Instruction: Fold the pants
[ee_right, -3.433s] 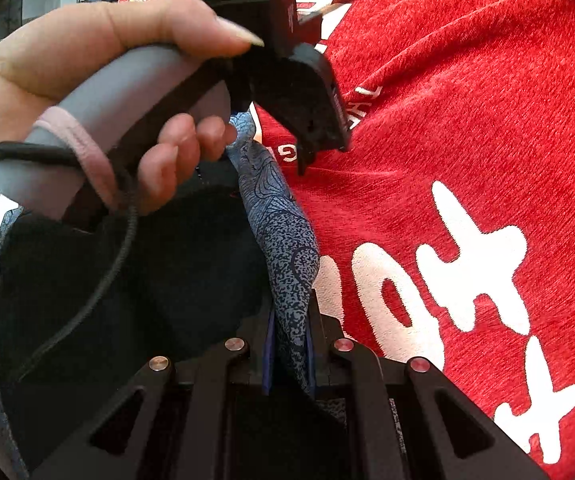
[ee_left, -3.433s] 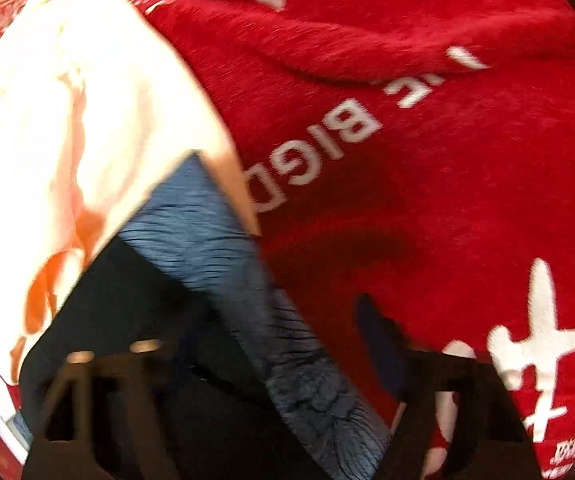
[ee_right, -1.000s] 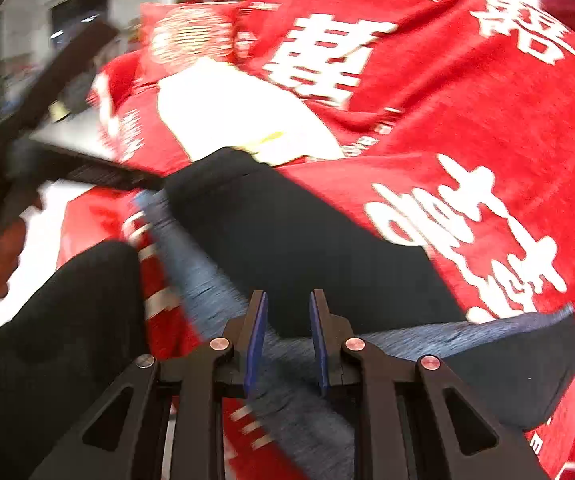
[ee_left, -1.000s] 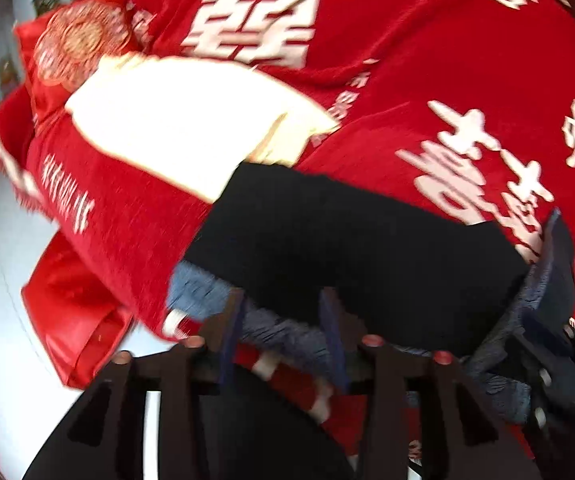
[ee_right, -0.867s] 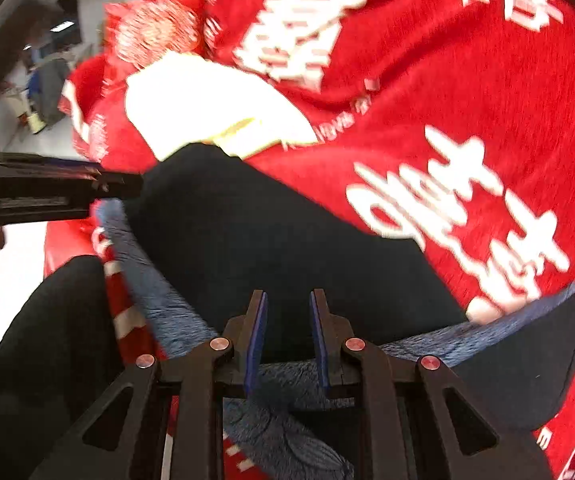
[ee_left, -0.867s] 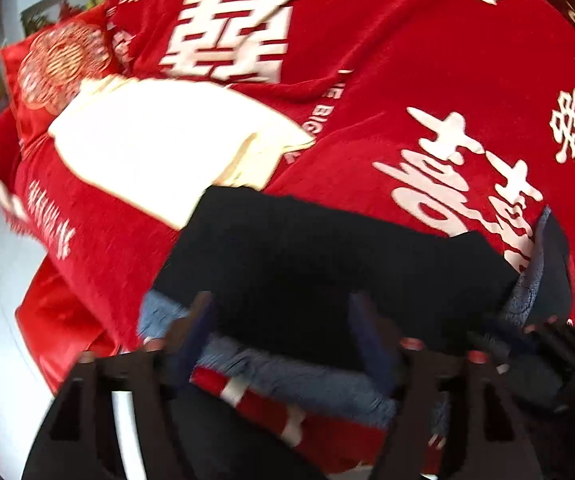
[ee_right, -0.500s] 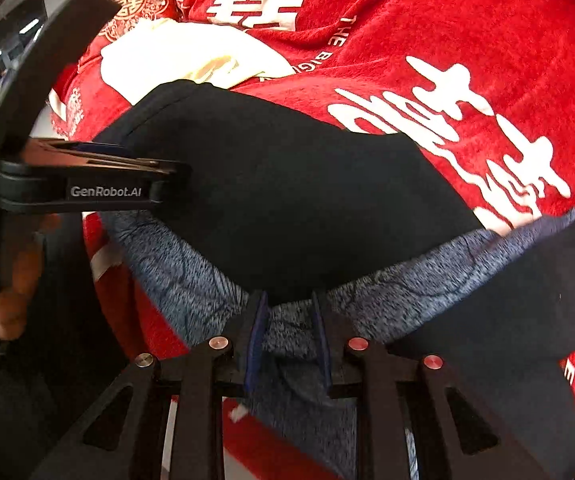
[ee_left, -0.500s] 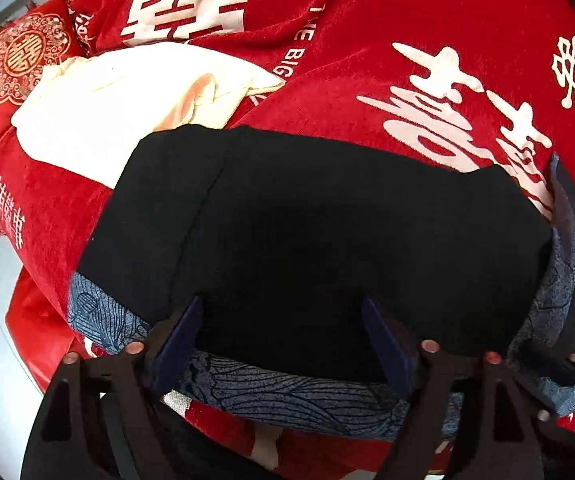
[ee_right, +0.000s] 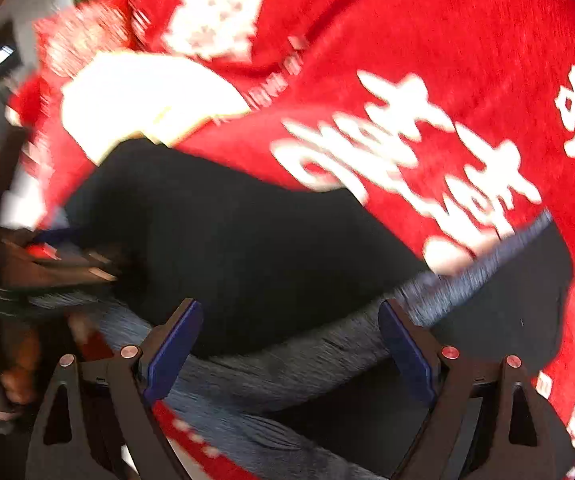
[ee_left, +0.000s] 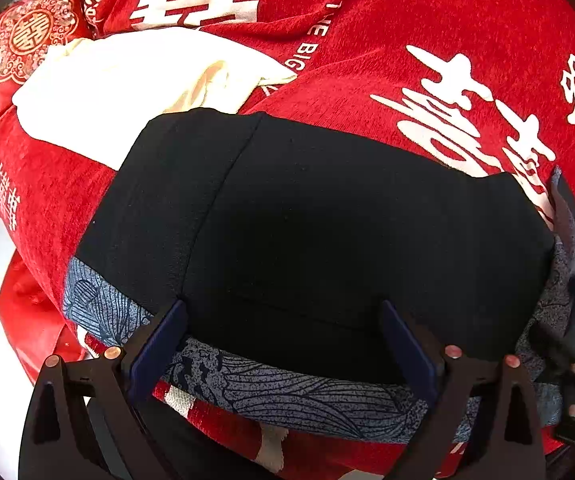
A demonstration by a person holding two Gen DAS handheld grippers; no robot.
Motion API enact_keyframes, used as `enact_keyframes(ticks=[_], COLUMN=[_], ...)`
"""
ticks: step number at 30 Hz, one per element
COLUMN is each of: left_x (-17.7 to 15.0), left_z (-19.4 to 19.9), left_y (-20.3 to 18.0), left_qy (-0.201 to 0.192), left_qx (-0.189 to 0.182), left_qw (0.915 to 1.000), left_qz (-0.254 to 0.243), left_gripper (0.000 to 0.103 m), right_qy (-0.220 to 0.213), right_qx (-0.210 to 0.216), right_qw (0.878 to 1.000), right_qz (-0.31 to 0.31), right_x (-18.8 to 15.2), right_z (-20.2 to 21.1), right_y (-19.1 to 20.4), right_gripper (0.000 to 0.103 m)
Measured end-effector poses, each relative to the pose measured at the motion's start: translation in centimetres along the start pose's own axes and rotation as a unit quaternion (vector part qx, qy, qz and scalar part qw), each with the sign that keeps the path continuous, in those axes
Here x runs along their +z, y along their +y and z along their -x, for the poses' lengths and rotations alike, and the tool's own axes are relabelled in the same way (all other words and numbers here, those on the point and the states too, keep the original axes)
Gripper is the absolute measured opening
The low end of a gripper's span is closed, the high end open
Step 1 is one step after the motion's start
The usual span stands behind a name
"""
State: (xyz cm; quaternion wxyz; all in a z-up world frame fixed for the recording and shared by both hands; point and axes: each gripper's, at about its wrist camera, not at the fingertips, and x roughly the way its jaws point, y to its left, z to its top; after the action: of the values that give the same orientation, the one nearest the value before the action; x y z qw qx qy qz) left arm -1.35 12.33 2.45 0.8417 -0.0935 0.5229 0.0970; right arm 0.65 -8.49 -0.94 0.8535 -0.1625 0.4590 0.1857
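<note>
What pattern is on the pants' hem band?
Blue-grey leaf-vein print on the black pants' hem band; clearest in left wrist view.

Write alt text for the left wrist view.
Black pants with a blue patterned band lie folded on a red blanket, framed by the open left gripper. A cream cloth lies behind.

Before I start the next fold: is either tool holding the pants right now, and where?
Neither. The left tool and right tool are both open, with the pants lying on the red blanket, patterned hem between the fingers but ungripped.
</note>
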Motion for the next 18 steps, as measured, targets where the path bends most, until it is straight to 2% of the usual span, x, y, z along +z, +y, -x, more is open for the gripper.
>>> enact_keyframes(ticks=[2, 4, 8, 10, 14, 18], left_x=[0.0, -0.2, -0.1, 0.0, -0.1, -0.7], left_z=[0.3, 1.2, 3.6, 4.7, 4.9, 3.3], left_y=[-0.3, -1.3, -5.5, -8.8, -14.8, -18.7], left_qy=[0.0, -0.006, -0.03, -0.039, -0.029, -0.01], left_qx=[0.008, 0.005, -0.032, -0.063, -0.111, -0.108], left_qw=[0.9999, 0.9996, 0.9957, 0.9897, 0.9756, 0.9647], left_qz=[-0.008, -0.026, -0.082, -0.122, -0.187, -0.24], left_gripper=[0.097, 0.097, 0.098, 0.098, 0.098, 0.098], right_qy=[0.015, -0.004, -0.056, -0.063, -0.035, -0.006], right_qx=[0.004, 0.029, -0.009, -0.028, -0.047, -0.074], right_qw=[1.0, 0.998, 0.99, 0.981, 0.969, 0.965], right_qz=[-0.016, -0.048, -0.128, -0.181, -0.238, -0.253], right_x=[-1.8, -3.6, -4.8, -4.3, -1.2, 2.8], right_z=[-0.1, 1.5, 4.8, 5.1, 3.4, 0.7], right_y=[-1.4, -3.3, -9.7, -14.0, -19.3, -20.6], right_gripper=[0.09, 0.09, 0.09, 0.09, 0.09, 0.09])
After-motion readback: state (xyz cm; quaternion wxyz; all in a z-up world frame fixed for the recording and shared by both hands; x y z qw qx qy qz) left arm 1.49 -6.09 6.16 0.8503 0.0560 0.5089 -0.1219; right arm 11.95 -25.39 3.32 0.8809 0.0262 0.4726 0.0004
